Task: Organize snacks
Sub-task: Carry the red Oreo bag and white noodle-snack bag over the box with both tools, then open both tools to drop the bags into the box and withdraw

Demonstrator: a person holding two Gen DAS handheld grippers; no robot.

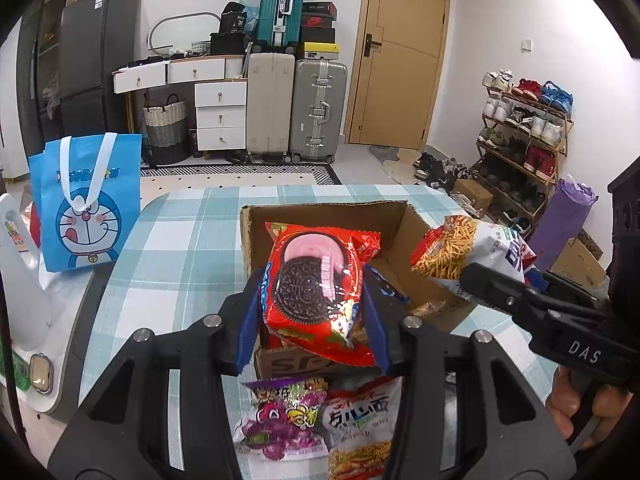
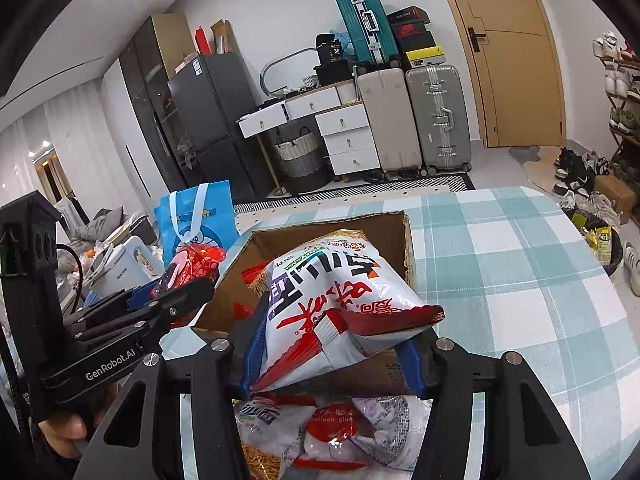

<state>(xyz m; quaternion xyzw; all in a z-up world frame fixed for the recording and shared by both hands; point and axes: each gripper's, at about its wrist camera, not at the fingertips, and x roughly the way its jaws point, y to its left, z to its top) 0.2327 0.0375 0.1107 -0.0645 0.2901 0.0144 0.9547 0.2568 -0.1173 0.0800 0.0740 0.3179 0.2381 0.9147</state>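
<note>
Box (image 1: pixel 404 236) lies just ahead of and below both jaws; left gripper (image 1: pixel 312 320) clamps cookies (image 1: pixel 316 284), right gripper (image 2: pixel 332 344) noodles (image 2: pixel 332 296).

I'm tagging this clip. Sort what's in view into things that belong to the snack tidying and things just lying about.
Job:
red cookie packet, in the left gripper
white noodle-snack bag, in the right gripper
cardboard box
loose packets in front of the box

Lying about:
blue cartoon bag
suitcases
shoe rack
</note>
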